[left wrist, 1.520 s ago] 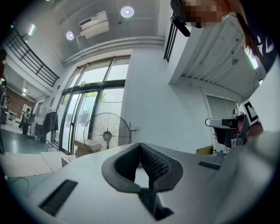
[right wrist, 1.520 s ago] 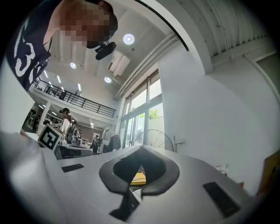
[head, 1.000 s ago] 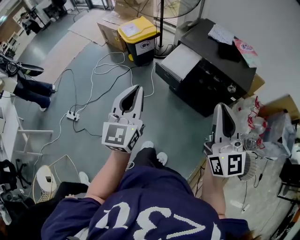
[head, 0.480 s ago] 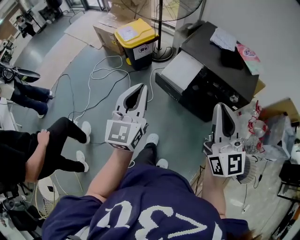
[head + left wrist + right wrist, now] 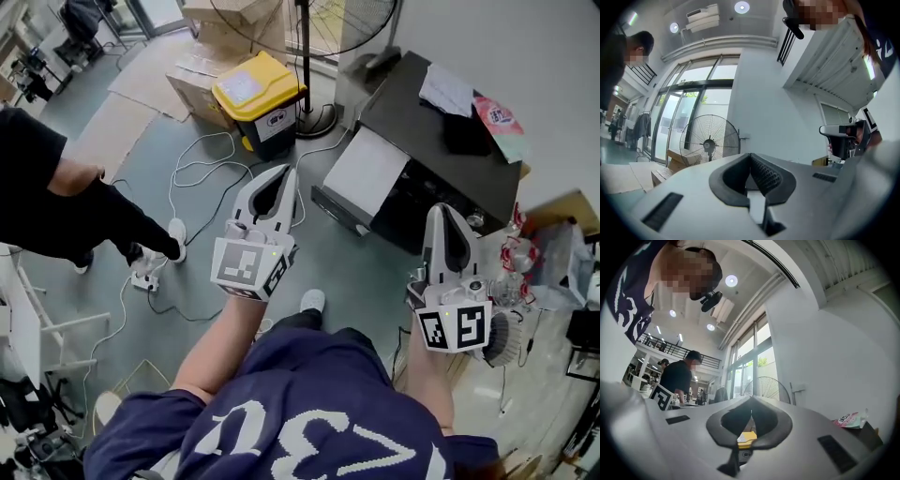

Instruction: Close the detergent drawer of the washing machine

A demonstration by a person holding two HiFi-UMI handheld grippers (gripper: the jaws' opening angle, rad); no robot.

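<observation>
A low black machine [image 5: 441, 159] with a white panel [image 5: 366, 171] on its near side stands against the wall at the upper right of the head view. I cannot make out a detergent drawer on it. My left gripper [image 5: 287, 171] is held level over the grey floor, short of the machine's left corner, jaws shut and empty. My right gripper [image 5: 441, 210] hangs before the machine's near right corner, also shut with nothing in it. In the left gripper view the left gripper [image 5: 751, 155] shows closed pads, and so does the right gripper [image 5: 751, 399] in its own view.
A yellow-lidded bin [image 5: 248, 89], a standing fan's base [image 5: 315, 120] and cardboard boxes [image 5: 202, 67] stand to the machine's left. Cables [image 5: 202, 171] and a power strip [image 5: 142, 281] lie on the floor. A person in black [image 5: 56, 202] stands at left. Plastic bags [image 5: 539, 262] pile at right.
Both grippers moved forward toward the black machine, still shut. The bin and machine now sit closer. The person in black at left has stood up and shifted.
</observation>
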